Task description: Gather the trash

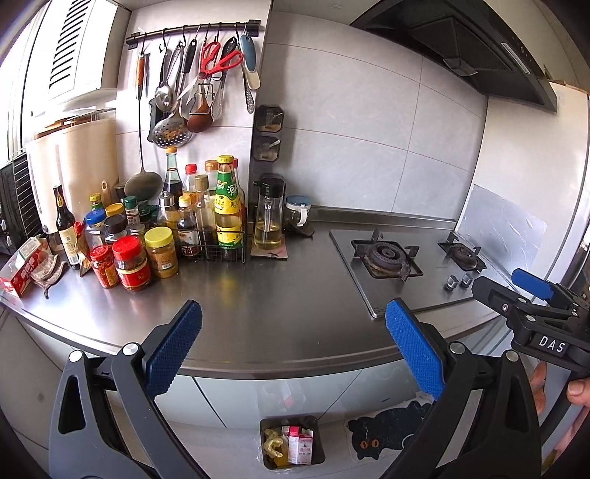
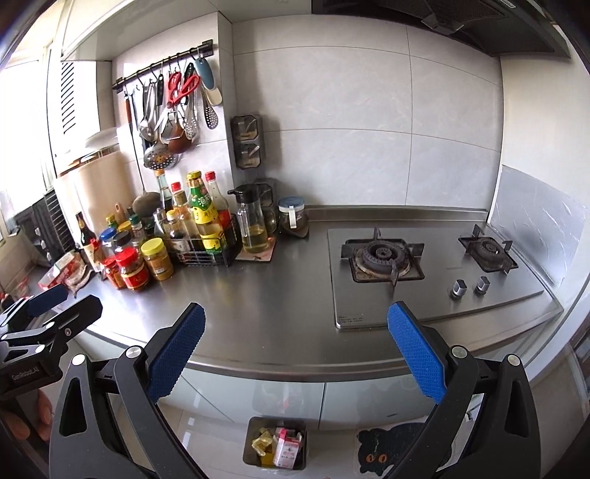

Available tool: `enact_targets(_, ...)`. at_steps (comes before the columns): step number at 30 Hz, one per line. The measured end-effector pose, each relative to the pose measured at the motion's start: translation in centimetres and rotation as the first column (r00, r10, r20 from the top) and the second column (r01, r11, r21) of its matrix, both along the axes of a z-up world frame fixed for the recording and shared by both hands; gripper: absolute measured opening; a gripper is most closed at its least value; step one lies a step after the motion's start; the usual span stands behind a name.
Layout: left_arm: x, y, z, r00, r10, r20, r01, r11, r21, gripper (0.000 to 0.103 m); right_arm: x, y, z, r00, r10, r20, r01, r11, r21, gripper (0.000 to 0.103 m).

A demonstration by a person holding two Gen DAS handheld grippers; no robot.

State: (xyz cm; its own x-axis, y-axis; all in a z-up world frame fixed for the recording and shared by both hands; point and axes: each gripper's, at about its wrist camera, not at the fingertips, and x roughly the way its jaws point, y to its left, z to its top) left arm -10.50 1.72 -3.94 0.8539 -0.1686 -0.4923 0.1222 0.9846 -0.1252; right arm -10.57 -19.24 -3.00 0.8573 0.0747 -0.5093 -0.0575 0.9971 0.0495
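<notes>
A dark trash bin [image 1: 318, 442] stands on the floor below the counter and holds a yellow wrapper [image 1: 272, 442] and small pink-and-white cartons [image 1: 300, 444]; it also shows in the right wrist view [image 2: 250, 442]. My left gripper [image 1: 293, 346] is open and empty above the counter's front edge. My right gripper [image 2: 295, 346] is open and empty too, beside it on the right. Each gripper shows in the other's view, the right one [image 1: 516, 291] and the left one [image 2: 62, 302]. A red-and-white box [image 1: 24, 269] lies at the counter's far left.
The steel counter [image 1: 265, 306] carries a crowd of sauce bottles and jars [image 1: 155, 235] at the left and a two-burner gas hob [image 1: 398, 261] at the right. Utensils hang on a wall rail [image 1: 195, 33]. A black cat mat [image 1: 383, 431] lies on the floor.
</notes>
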Motion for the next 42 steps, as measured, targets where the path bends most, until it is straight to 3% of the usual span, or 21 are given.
enact_targets(42,-0.5,0.9,1.8,0.999,-0.013,0.042,0.013,1.0,0.012,0.095,-0.6,0.9,1.6,1.0,-0.015,0.015,0.016,0.999,-0.034,0.1)
